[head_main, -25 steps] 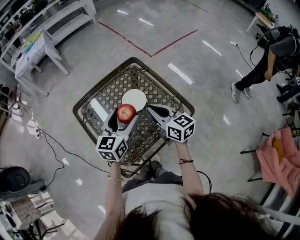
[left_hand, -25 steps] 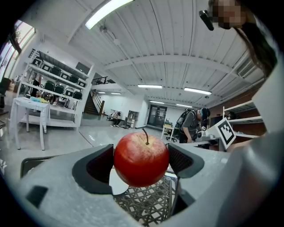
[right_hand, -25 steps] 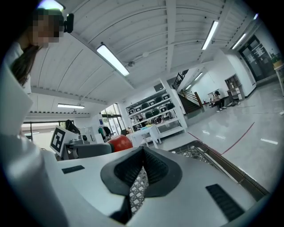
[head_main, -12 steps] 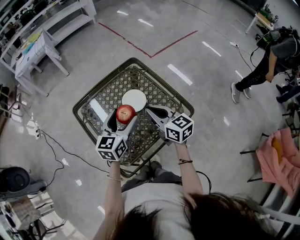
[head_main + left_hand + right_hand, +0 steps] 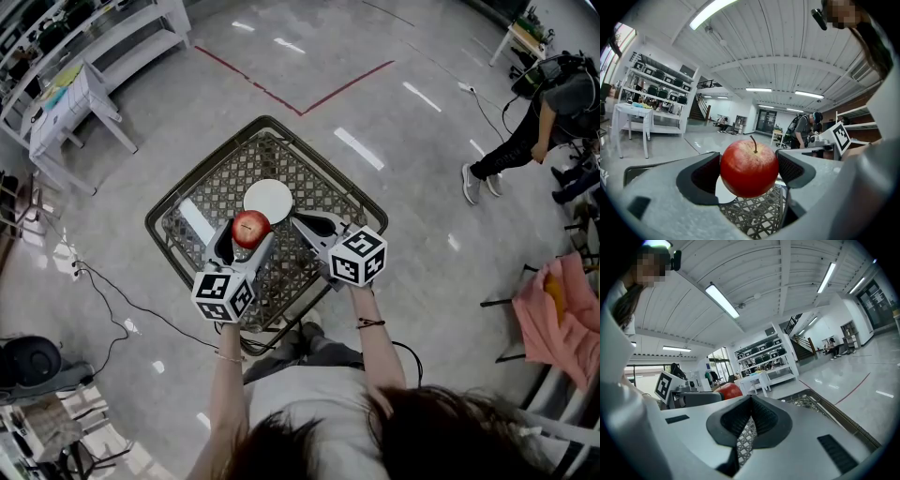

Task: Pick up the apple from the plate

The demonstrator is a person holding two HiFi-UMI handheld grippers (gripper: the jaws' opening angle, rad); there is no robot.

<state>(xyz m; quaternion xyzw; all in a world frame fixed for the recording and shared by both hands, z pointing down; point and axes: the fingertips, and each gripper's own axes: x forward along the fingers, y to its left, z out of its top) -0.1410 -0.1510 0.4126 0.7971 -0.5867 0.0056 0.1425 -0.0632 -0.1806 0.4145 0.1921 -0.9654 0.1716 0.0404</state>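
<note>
A red apple [image 5: 251, 228] with a short stem is held up in the air, my left gripper [image 5: 247, 232] shut on it, both jaws pressing its sides. In the left gripper view the apple [image 5: 749, 169] fills the gap between the jaws, lifted above the mesh table. The white plate [image 5: 268, 200] lies bare on the metal mesh table [image 5: 206, 192], just beyond the apple. My right gripper [image 5: 307, 225] hovers beside it to the right, shut with nothing in it; its pads meet in the right gripper view [image 5: 751, 414], where the apple [image 5: 729, 390] shows at the left.
The mesh table has a raised dark rim [image 5: 323, 155]. White shelving and a white table [image 5: 73, 89] stand at the far left. A person [image 5: 536, 117] stands at the right edge of the room. Cables [image 5: 112, 291] trail over the glossy floor.
</note>
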